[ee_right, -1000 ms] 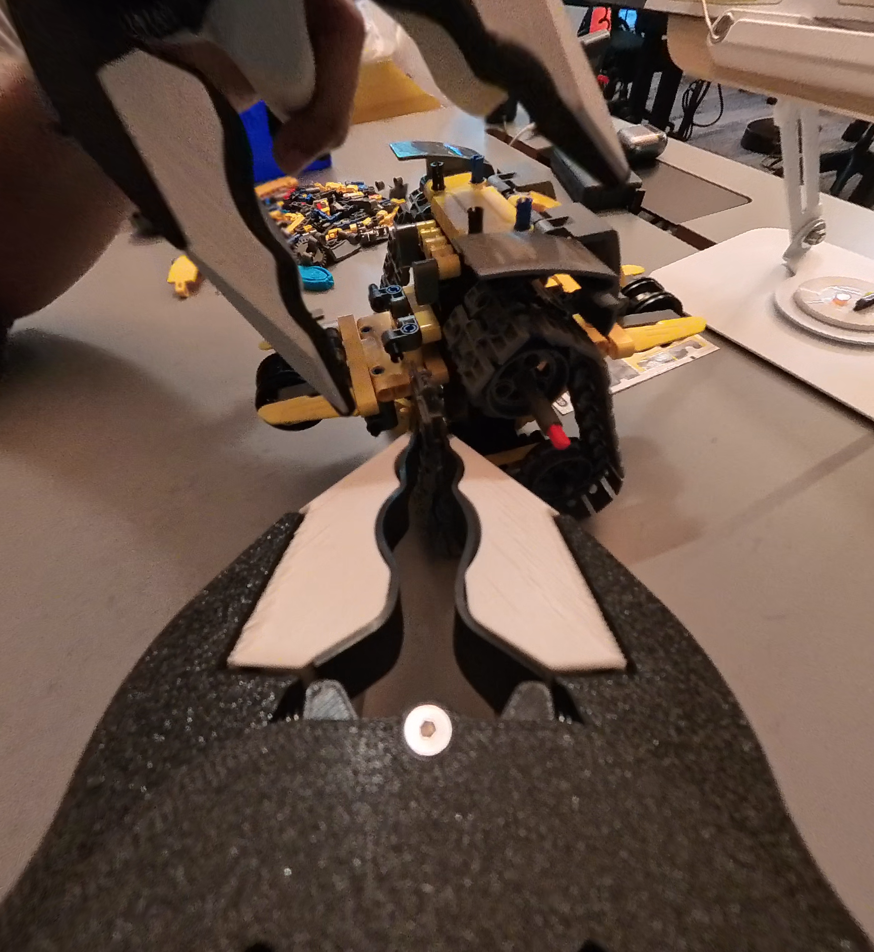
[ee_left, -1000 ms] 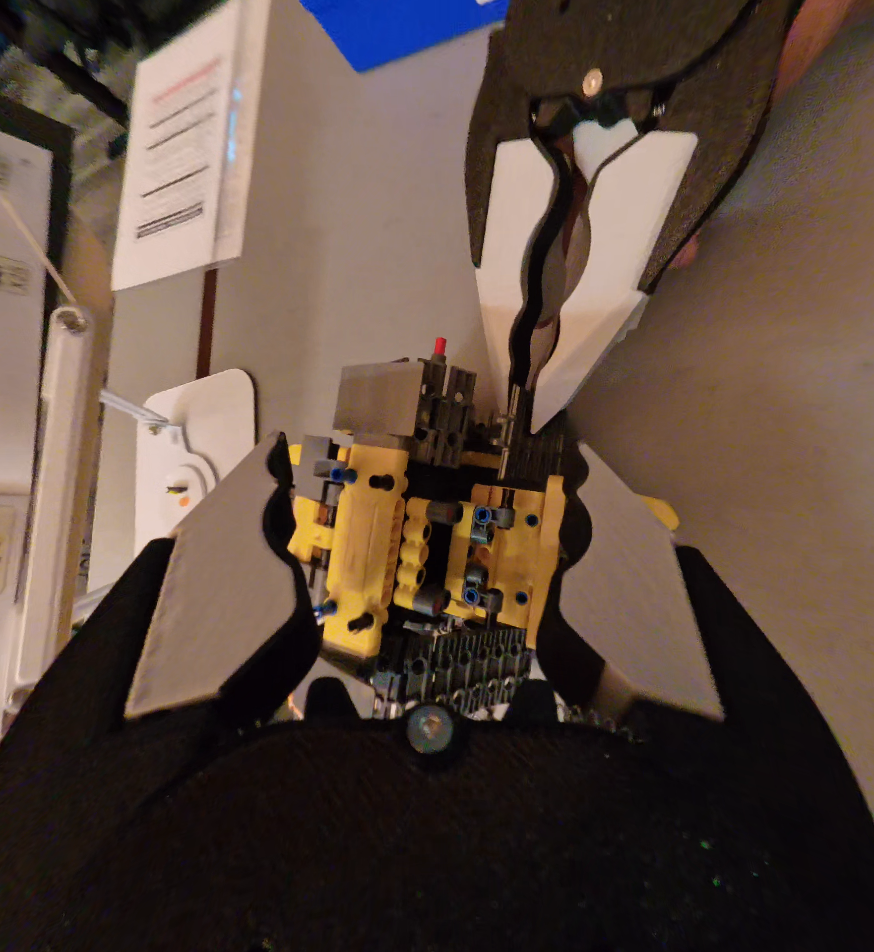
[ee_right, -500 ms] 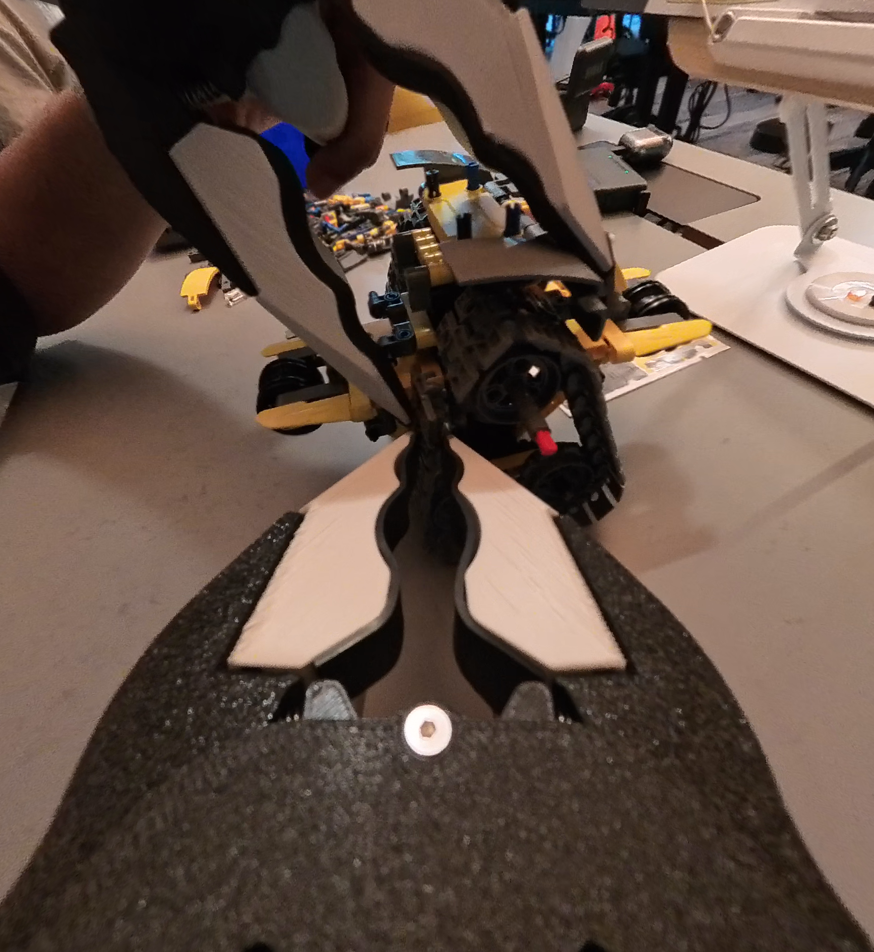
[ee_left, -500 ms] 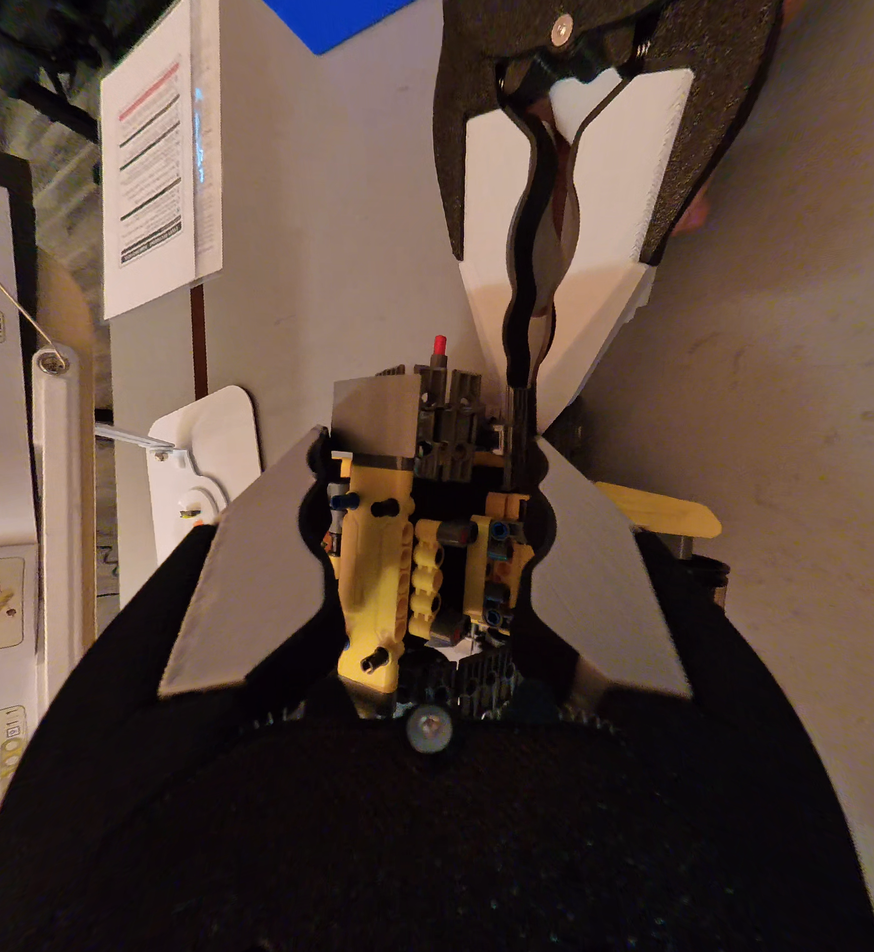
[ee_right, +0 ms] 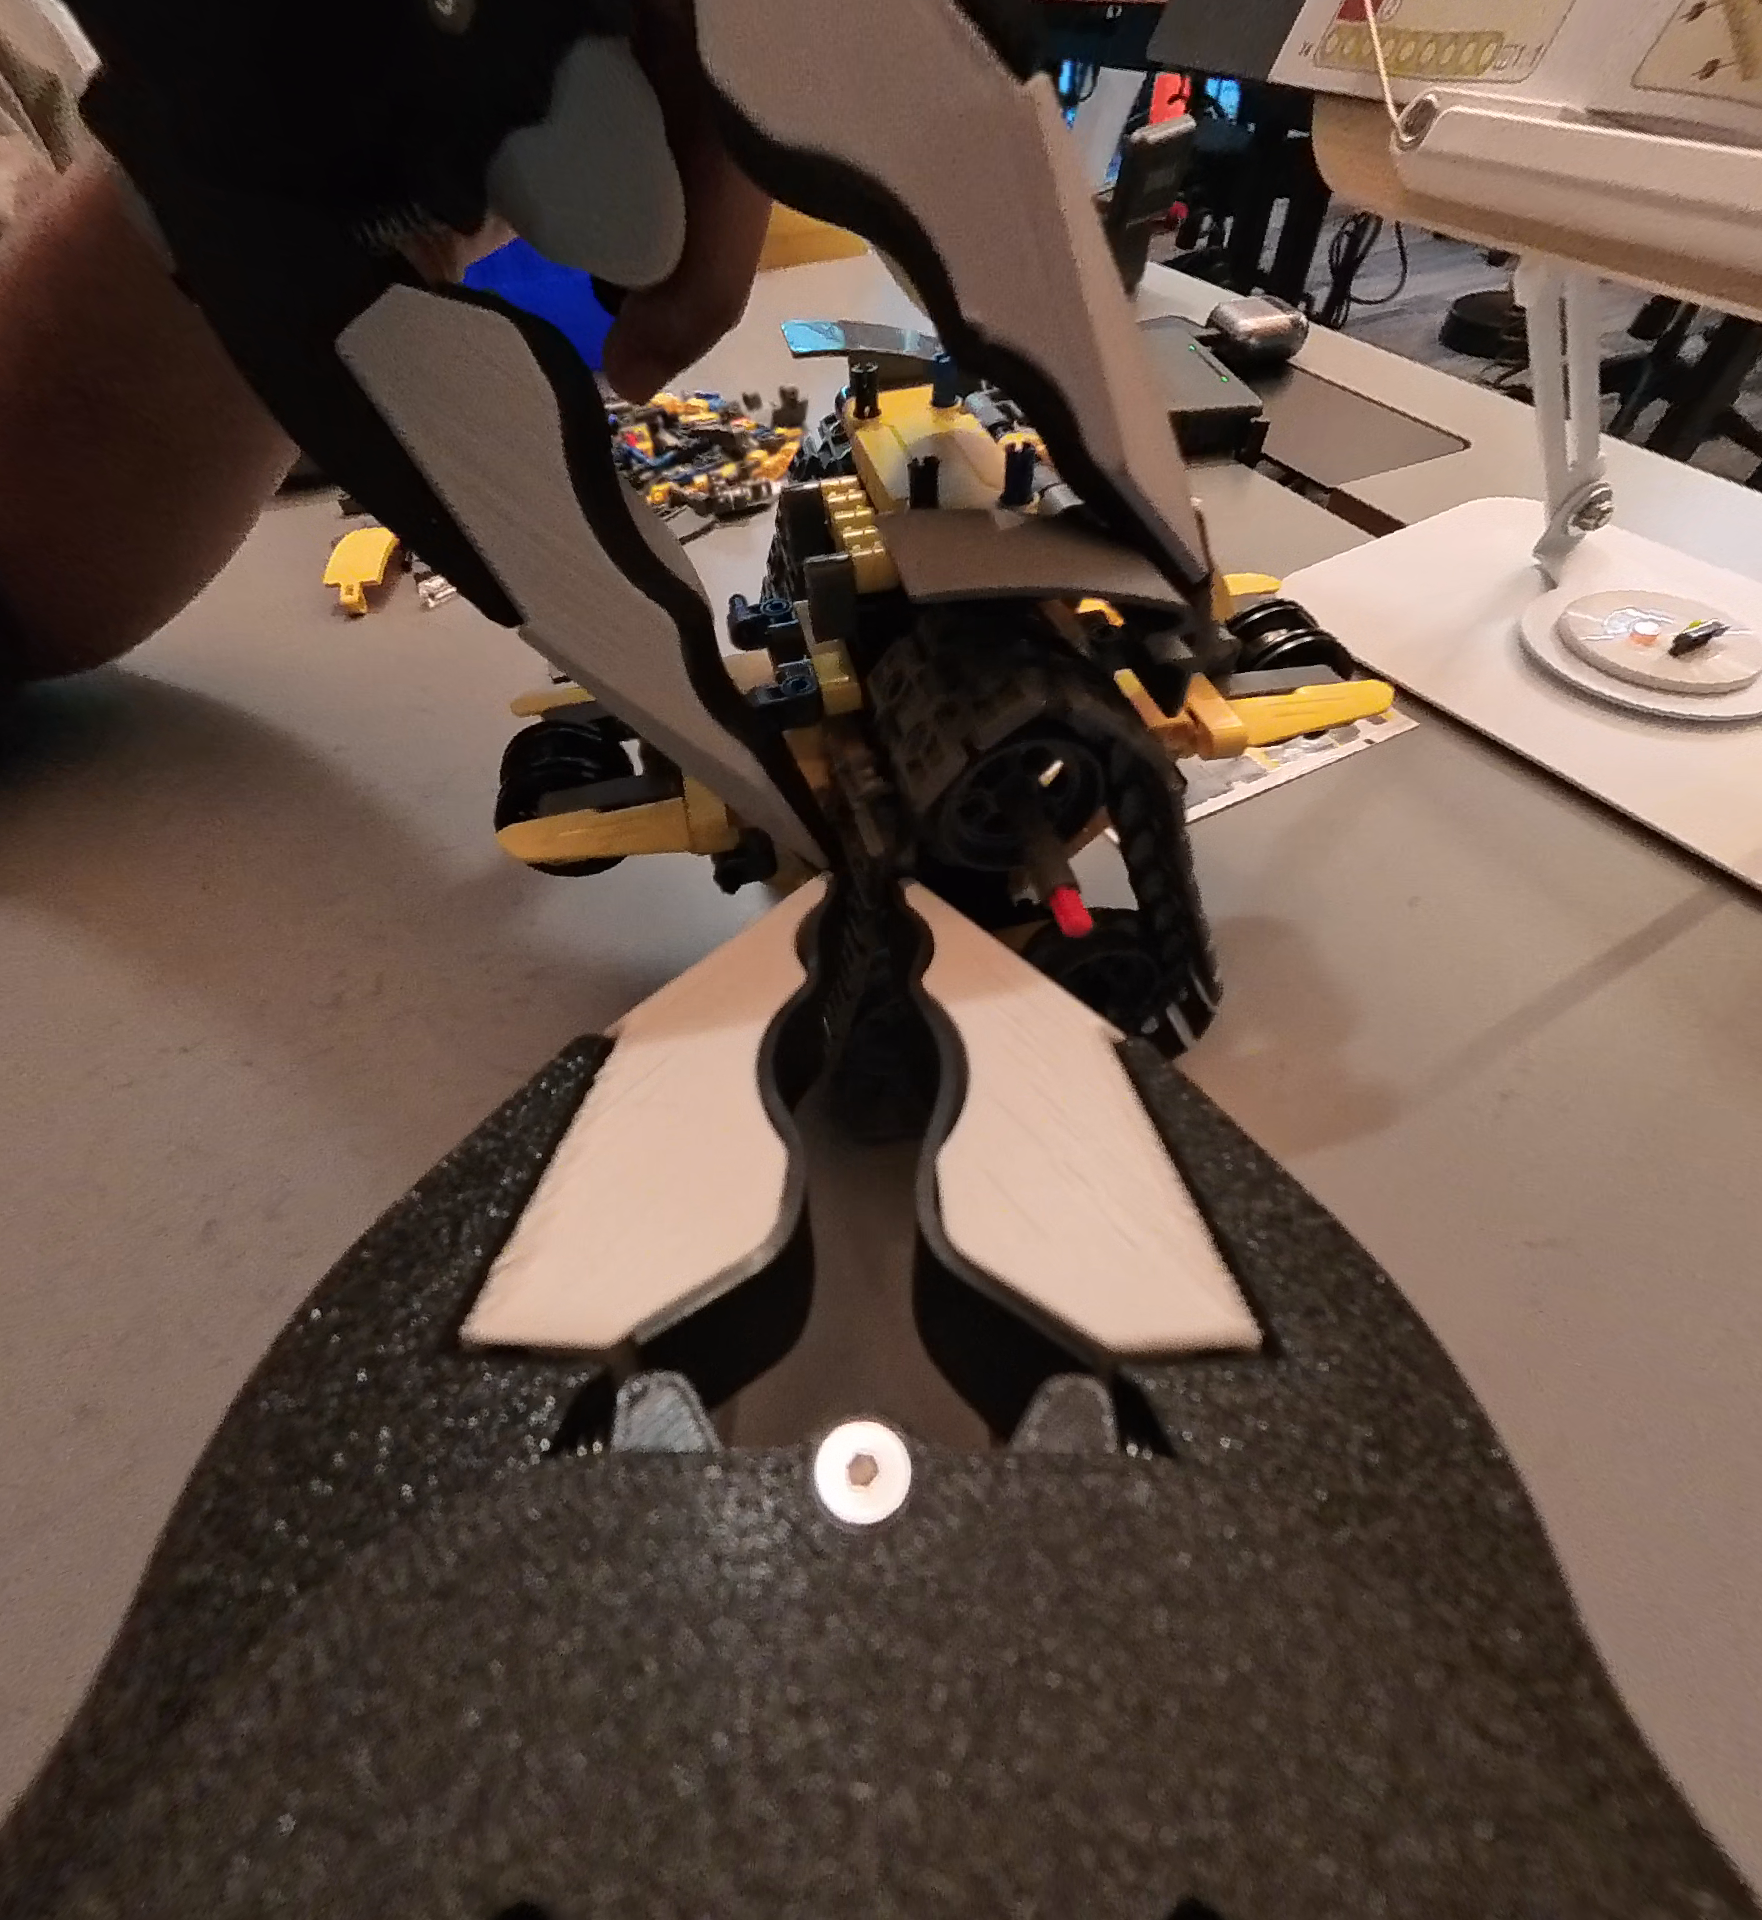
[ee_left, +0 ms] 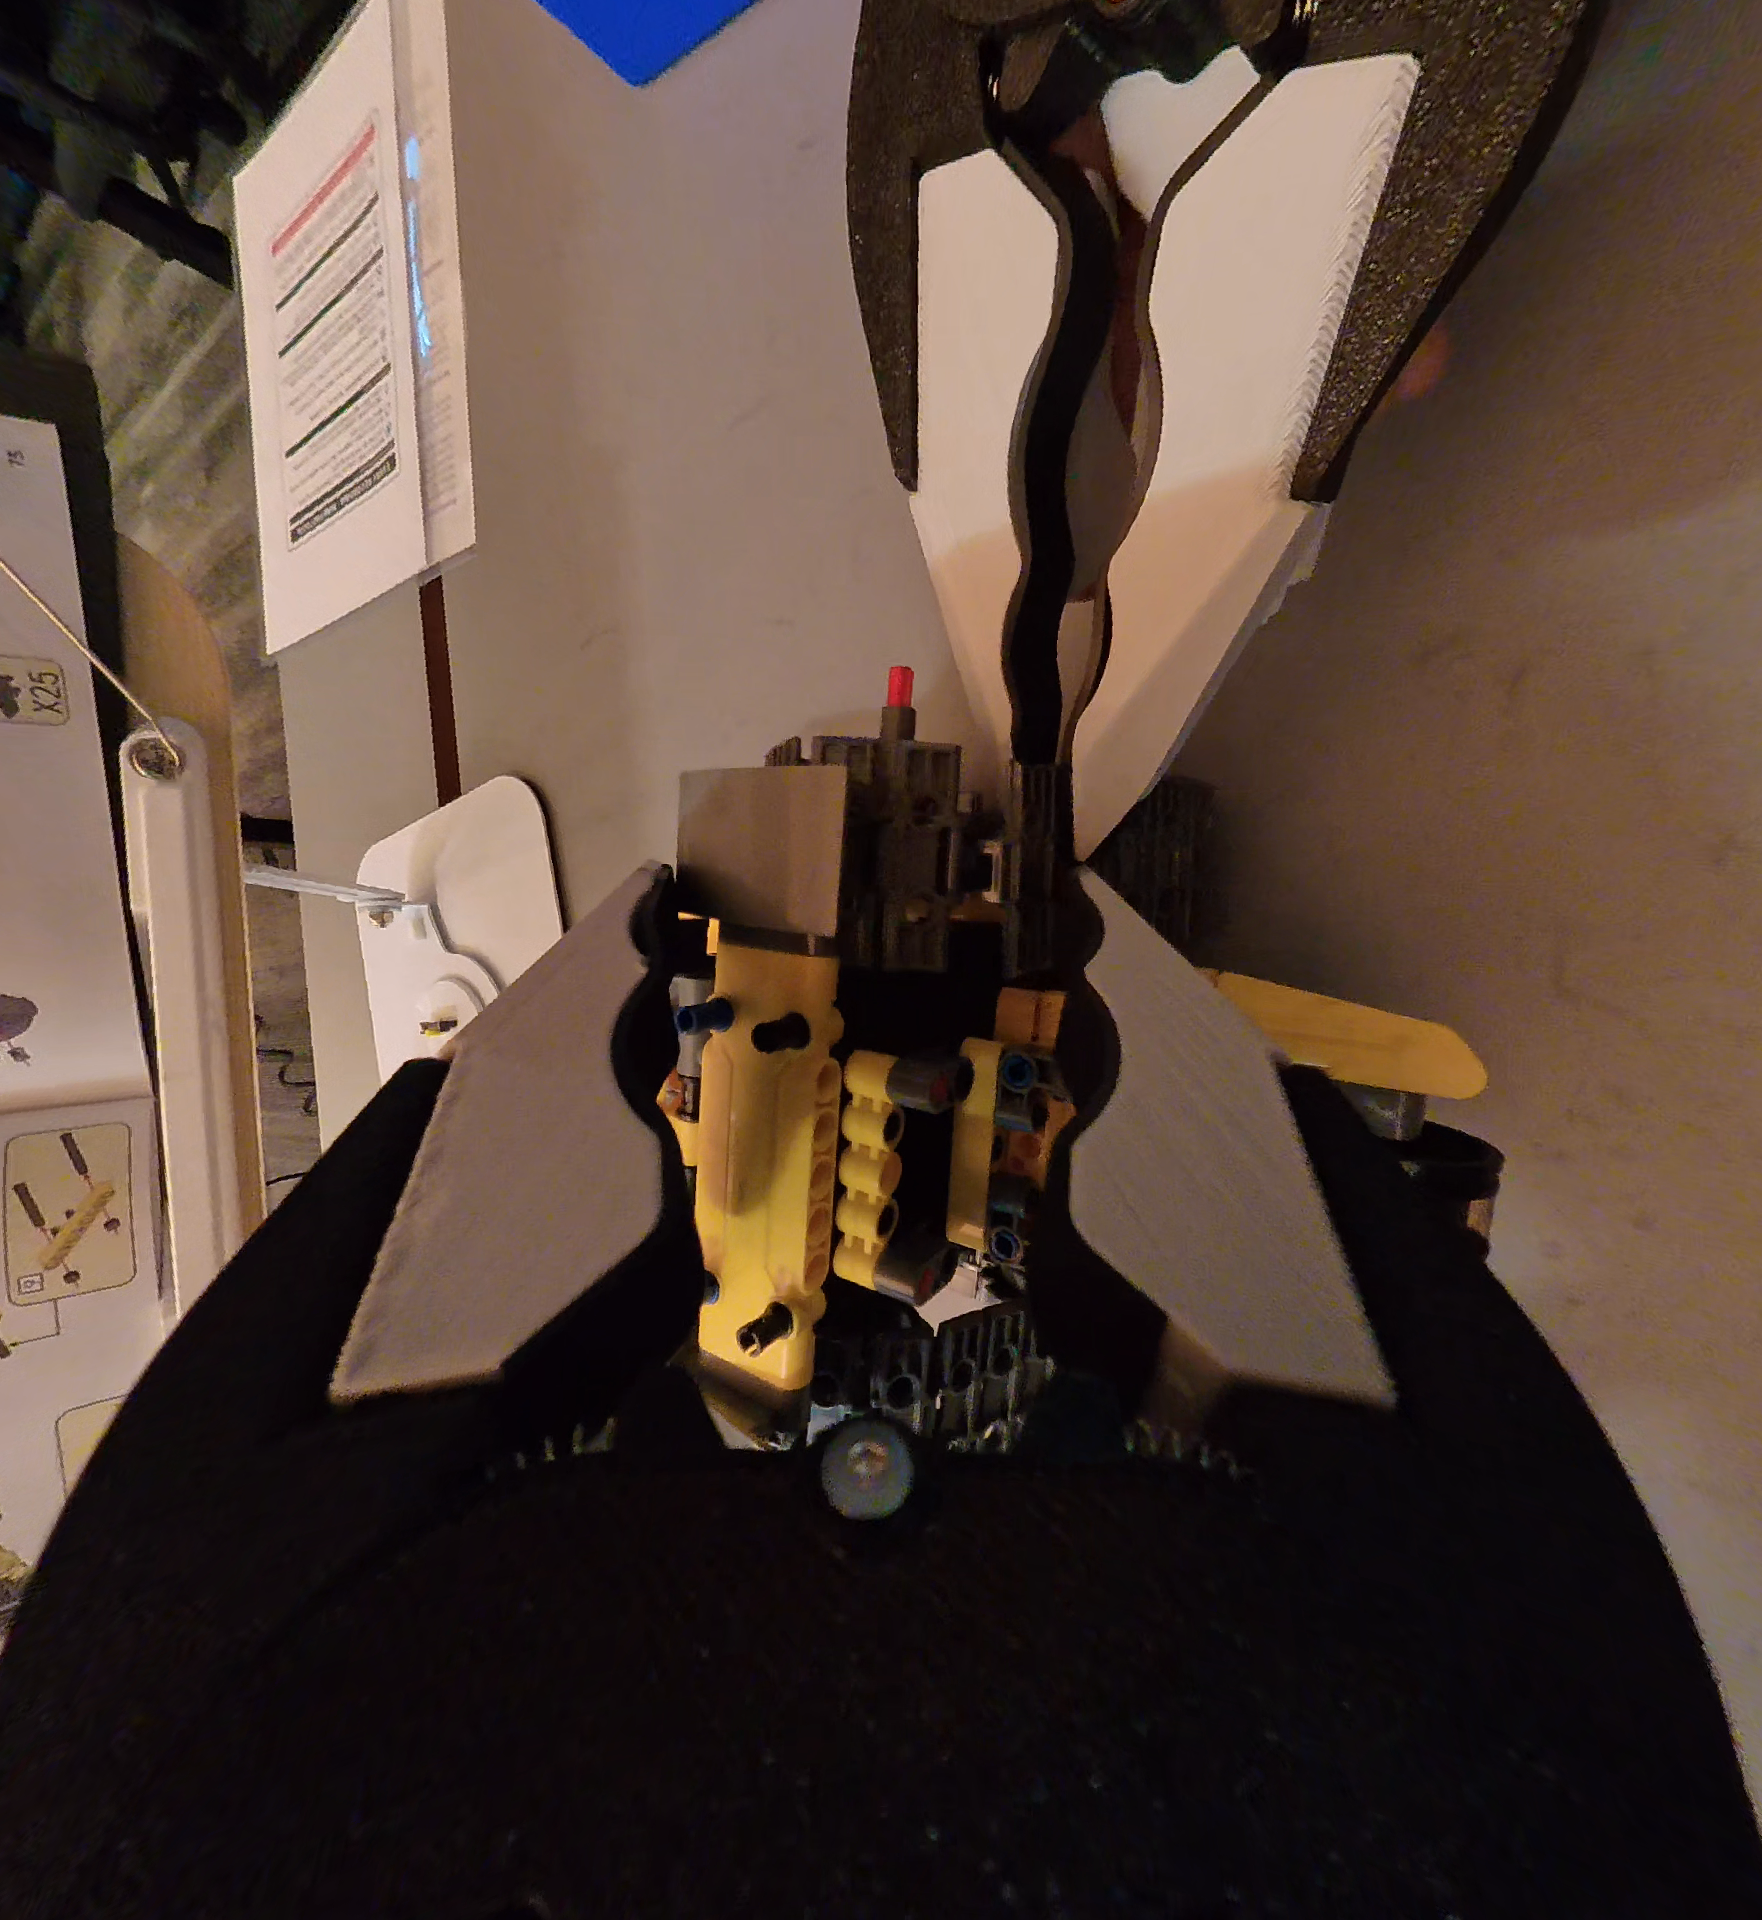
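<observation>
**Two hand-held grippers gripping a brick-built vehicle**

The left hand-held gripper (ee_left: 861,914) is reaching down over a yellow and black plastic brick-built tracked vehicle (ee_left: 815,1122), its two grey fingers (ee_left: 534,1132) partly open and pressing against the model's two sides. The right hand-held gripper (ee_right: 864,894) is lying low over the grey tabletop (ee_right: 233,1039), its pale fingers nearly closed and pinching a black segmented rubber track (ee_right: 861,966) at the vehicle's near end. The vehicle (ee_right: 970,707) is sitting on the tabletop, well in from its edges. A heap of loose yellow and black bricks (ee_right: 711,457) is lying beyond it, and a white flat stand base (ee_right: 1583,675) is resting towards the tabletop's right edge.
</observation>
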Action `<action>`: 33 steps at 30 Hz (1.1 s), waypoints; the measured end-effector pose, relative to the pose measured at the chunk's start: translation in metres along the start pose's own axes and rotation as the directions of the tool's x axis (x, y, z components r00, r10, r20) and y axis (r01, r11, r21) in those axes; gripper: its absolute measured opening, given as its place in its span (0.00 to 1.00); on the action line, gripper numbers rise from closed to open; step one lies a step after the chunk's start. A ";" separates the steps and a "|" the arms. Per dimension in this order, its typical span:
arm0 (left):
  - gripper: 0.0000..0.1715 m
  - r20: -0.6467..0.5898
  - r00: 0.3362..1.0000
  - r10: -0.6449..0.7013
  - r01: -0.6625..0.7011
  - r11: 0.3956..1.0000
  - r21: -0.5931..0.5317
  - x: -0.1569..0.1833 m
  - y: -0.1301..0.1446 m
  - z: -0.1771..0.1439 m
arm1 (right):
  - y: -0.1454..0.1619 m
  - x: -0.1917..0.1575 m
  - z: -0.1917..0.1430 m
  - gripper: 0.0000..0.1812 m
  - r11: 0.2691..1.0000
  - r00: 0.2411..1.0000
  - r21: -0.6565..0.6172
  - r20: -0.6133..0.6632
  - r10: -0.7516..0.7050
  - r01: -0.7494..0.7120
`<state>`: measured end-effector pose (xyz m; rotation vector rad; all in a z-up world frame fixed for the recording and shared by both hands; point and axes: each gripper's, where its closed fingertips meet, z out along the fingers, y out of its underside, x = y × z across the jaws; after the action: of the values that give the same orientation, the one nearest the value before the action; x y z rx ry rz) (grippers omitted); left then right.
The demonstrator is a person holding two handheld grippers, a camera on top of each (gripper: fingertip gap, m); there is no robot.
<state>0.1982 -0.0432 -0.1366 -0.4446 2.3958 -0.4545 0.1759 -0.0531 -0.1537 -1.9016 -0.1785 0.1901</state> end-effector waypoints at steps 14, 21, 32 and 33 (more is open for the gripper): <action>0.41 0.009 1.000 0.016 -0.016 1.000 0.002 0.004 -0.002 -0.003 | 0.000 -0.005 -0.002 0.04 0.996 0.995 0.004 -0.042 -0.093 0.094; 0.45 -0.030 0.999 -0.023 0.025 0.998 0.050 0.005 -0.005 -0.005 | -0.001 -0.008 -0.003 0.04 0.996 0.995 0.024 -0.034 -0.089 0.090; 0.59 0.001 1.000 -0.012 0.012 0.992 0.124 0.006 -0.022 -0.021 | -0.001 -0.008 -0.003 0.04 0.995 0.996 0.032 -0.033 -0.089 0.090; 0.57 0.011 1.000 0.004 -0.005 0.994 0.113 0.007 -0.024 -0.021 | -0.001 -0.008 -0.003 0.04 0.995 0.995 0.033 -0.034 -0.089 0.090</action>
<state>0.1836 -0.0628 -0.1148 -0.3896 2.3460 -0.5806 0.1689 -0.0573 -0.1510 -1.8574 -0.2365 0.1009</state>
